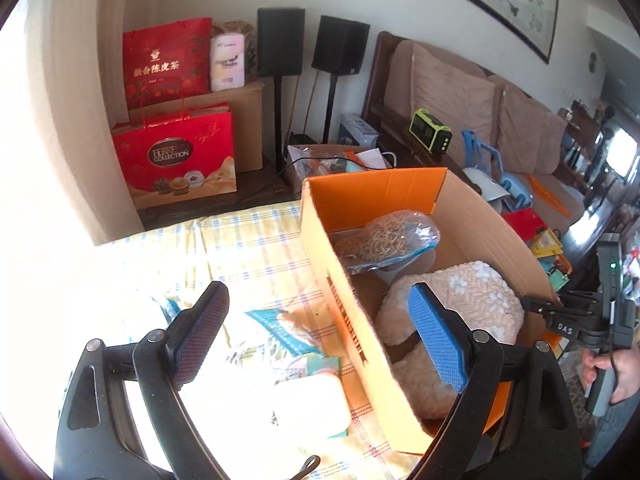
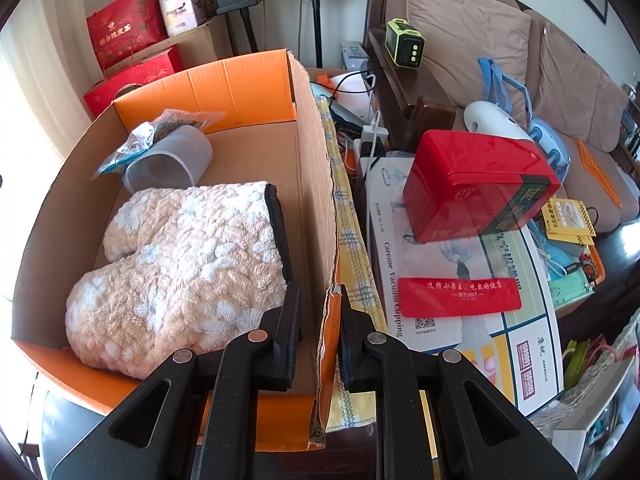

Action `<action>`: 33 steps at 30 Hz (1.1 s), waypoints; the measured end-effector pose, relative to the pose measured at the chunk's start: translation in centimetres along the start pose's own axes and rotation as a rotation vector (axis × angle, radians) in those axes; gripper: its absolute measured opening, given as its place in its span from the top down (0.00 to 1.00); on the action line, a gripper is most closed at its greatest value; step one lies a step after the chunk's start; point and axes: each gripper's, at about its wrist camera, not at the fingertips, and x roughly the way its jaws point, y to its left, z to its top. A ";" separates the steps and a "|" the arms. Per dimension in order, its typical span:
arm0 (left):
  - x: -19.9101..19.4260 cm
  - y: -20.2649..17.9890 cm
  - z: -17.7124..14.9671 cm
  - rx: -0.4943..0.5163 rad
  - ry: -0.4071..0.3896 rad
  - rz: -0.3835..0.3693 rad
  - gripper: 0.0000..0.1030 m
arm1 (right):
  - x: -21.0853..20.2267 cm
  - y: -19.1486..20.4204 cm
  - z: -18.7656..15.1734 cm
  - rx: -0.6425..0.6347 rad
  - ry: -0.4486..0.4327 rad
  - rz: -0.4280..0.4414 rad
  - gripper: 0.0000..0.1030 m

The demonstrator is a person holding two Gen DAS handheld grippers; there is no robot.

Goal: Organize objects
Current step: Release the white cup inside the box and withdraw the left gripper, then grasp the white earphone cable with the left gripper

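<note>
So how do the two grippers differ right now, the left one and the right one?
The left gripper stands wide open with nothing between its fingers, while the right gripper is shut on the side wall of the cardboard box. The left hangs over the box's other wall and the checked cloth; the right sits at the box's near corner. Both are black two-finger tools angled downward.

An open cardboard box [image 2: 312, 184] held fluffy peach slippers [image 2: 180, 272], a toppled clear cup [image 2: 168, 164] and a plastic-bagged packet [image 1: 384, 240].

Free room behind slippers [image 2: 180, 264]
</note>
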 end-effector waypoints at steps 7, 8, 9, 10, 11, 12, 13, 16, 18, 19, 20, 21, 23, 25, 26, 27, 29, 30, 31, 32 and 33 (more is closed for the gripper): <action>-1.5 4.0 -2.8 -0.056 0.025 0.042 0.13 | 0.0 0.0 0.0 -0.002 0.000 0.001 0.84; -1.5 4.3 -3.1 -0.057 0.034 0.044 0.13 | -0.1 0.0 0.0 -0.003 0.000 0.000 0.84; -1.6 4.6 -3.5 -0.056 0.046 0.044 0.13 | -0.1 0.1 0.1 -0.005 -0.001 -0.003 0.84; -1.5 4.8 -3.8 -0.052 0.061 0.044 0.13 | -0.1 0.2 0.0 -0.009 -0.001 -0.006 0.84; -1.4 4.9 -4.2 -0.047 0.076 0.045 0.13 | -0.1 0.3 0.1 -0.011 -0.002 -0.007 0.84; -1.3 4.9 -4.6 -0.042 0.091 0.044 0.13 | -0.1 0.3 0.1 -0.012 -0.003 -0.008 0.84; -1.0 4.8 -5.1 -0.038 0.106 0.040 0.13 | -0.1 0.3 0.1 -0.013 -0.004 -0.008 0.85; 0.0 4.6 -6.2 -0.052 0.149 0.019 0.13 | -0.1 0.4 0.2 -0.017 -0.008 -0.008 0.85; 0.7 4.3 -6.9 -0.066 0.176 -0.004 0.13 | -0.1 0.4 0.1 -0.017 -0.007 -0.009 0.85; 1.0 4.1 -7.2 -0.068 0.185 -0.010 0.13 | -0.1 0.4 0.1 -0.018 -0.008 -0.009 0.85; 1.3 4.0 -7.4 -0.067 0.193 -0.017 0.13 | -0.1 0.4 0.1 -0.018 -0.007 -0.010 0.85; 1.6 3.8 -7.6 -0.068 0.199 -0.024 0.13 | -0.1 0.4 0.1 -0.019 -0.007 -0.009 0.85; 2.0 3.6 -7.9 -0.079 0.209 -0.032 0.13 | -0.1 0.4 0.2 -0.018 -0.008 -0.009 0.85; 2.2 3.6 -7.8 -0.092 0.215 -0.044 0.13 | -0.1 0.4 0.2 -0.018 -0.008 -0.010 0.85; 2.0 3.7 -7.7 -0.103 0.210 -0.046 0.13 | 0.0 0.4 0.1 -0.019 -0.008 -0.010 0.85; 1.6 3.8 -7.4 -0.114 0.198 -0.050 0.13 | 0.0 0.3 0.1 -0.020 -0.008 -0.011 0.85; 0.4 4.4 -6.6 -0.129 0.165 -0.063 0.13 | 0.1 0.4 0.1 -0.026 -0.008 -0.013 0.85; -0.4 4.7 -6.1 -0.140 0.147 -0.065 0.13 | 0.1 0.4 0.1 -0.029 -0.008 -0.014 0.85; -1.3 5.1 -5.5 -0.151 0.127 -0.066 0.13 | 0.1 0.4 0.1 -0.030 -0.007 -0.015 0.85; -2.3 5.5 -5.0 -0.161 0.106 -0.069 0.13 | 0.1 0.4 0.1 -0.030 -0.007 -0.015 0.85; -3.3 6.0 -4.4 -0.171 0.083 -0.071 0.13 | 0.1 0.4 0.1 -0.031 -0.008 -0.015 0.85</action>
